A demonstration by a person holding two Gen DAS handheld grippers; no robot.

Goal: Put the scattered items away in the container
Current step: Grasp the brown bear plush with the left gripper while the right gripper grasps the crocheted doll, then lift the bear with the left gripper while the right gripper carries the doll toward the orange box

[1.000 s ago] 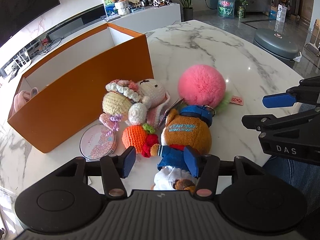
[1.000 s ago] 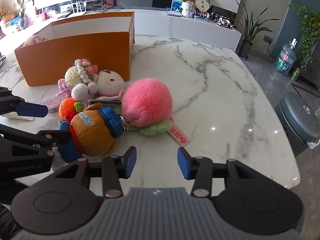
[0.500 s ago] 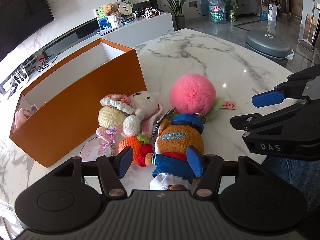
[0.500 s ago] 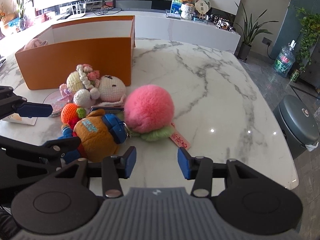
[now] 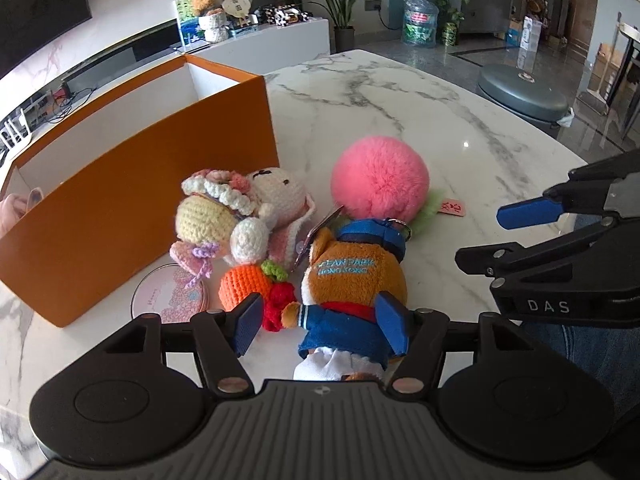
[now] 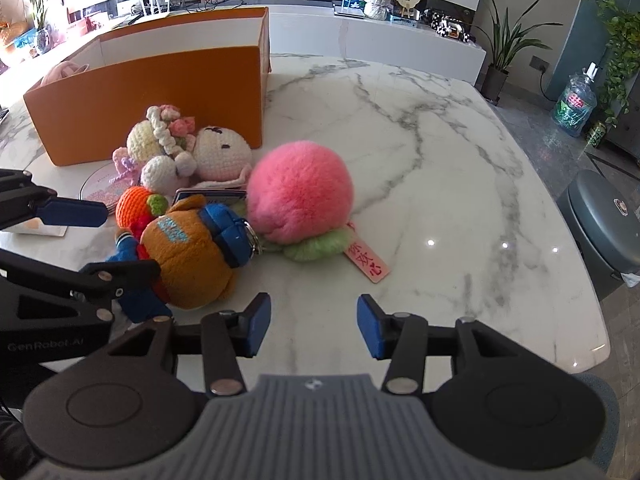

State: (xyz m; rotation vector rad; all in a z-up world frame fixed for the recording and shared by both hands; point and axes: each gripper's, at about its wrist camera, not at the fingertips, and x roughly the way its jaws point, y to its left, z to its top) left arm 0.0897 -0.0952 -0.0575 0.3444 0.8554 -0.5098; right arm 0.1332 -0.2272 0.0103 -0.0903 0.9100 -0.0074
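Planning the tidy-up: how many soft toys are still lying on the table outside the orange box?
4, clustered by the box: brown plush nearest, pink pompom behind it, crocheted doll against the box wall, small orange crochet in front. More may be hidden.

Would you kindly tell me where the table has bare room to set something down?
Bare marble table lies beyond and right of the pink pompom. It is crowded between the orange box and the brown plush, where the toys touch.

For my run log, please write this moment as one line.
left gripper: opening, astride brown plush, no grip | right gripper: open, empty | orange box: toys outside
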